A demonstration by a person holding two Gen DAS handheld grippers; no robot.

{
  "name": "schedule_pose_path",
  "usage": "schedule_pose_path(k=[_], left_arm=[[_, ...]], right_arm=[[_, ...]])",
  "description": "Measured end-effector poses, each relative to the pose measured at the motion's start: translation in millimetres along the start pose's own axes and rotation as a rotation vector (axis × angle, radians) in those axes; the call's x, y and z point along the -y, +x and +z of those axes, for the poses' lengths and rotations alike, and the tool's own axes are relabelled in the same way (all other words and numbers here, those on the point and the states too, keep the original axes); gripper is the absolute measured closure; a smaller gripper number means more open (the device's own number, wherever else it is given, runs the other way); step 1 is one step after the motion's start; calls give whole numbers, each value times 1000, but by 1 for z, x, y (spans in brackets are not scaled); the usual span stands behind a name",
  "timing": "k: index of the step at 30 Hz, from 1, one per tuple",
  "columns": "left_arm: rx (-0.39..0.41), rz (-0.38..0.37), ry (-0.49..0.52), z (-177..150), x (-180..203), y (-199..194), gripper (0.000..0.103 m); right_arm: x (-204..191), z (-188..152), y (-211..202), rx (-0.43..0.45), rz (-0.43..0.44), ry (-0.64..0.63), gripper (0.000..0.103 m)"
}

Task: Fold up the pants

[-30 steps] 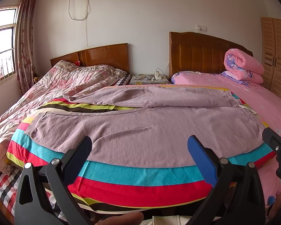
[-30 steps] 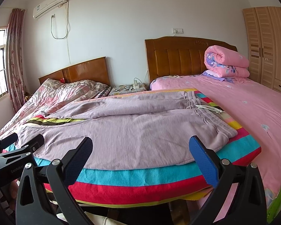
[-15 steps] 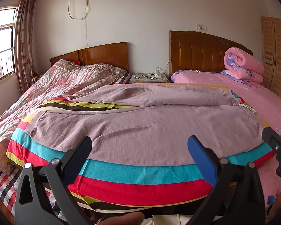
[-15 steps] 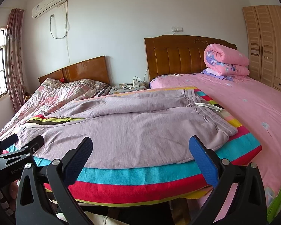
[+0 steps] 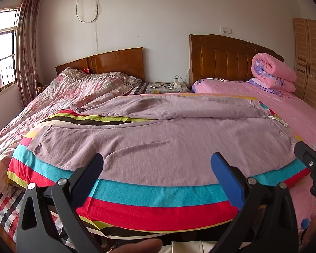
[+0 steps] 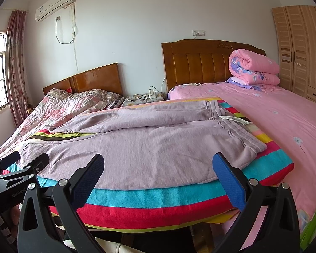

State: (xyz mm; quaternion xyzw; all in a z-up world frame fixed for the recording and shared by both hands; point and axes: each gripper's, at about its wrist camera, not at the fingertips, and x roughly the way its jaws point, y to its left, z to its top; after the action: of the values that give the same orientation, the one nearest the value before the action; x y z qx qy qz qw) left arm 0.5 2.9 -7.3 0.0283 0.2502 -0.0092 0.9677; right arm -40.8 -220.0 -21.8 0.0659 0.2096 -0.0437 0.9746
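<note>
Mauve sweatpants (image 5: pixel 158 139) (image 6: pixel 149 143) lie spread flat on a striped blanket (image 5: pixel 158 194) (image 6: pixel 158 198), waistband with white drawstring (image 6: pixel 233 120) to the right, legs running left. The far leg is rumpled, the near leg smooth. My left gripper (image 5: pixel 157 168) hovers open near the blanket's front edge, facing the near leg, nothing between its fingers. My right gripper (image 6: pixel 158 168) is open too, nearer the waistband end. Each gripper shows at the edge of the other's view.
Two beds stand side by side with wooden headboards. A rolled pink quilt (image 6: pixel 255 67) sits on the pink bed (image 6: pixel 284 122) at right. A nightstand (image 5: pixel 166 87) with cables stands between them. A wardrobe (image 6: pixel 301 48) is far right, a window (image 5: pixel 2 52) left.
Both views have shifted slightly: the pants sit a little lower and closer in the frames. Both grippers stayed open; the pants have not moved.
</note>
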Motion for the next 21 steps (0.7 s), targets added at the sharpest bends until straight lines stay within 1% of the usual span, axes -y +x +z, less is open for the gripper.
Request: schedule_pose_path(k=[21], left_arm=[[-2,5,-2,0,0,0,1]], right_arm=[[0,1,1,-3,-1,2,4]])
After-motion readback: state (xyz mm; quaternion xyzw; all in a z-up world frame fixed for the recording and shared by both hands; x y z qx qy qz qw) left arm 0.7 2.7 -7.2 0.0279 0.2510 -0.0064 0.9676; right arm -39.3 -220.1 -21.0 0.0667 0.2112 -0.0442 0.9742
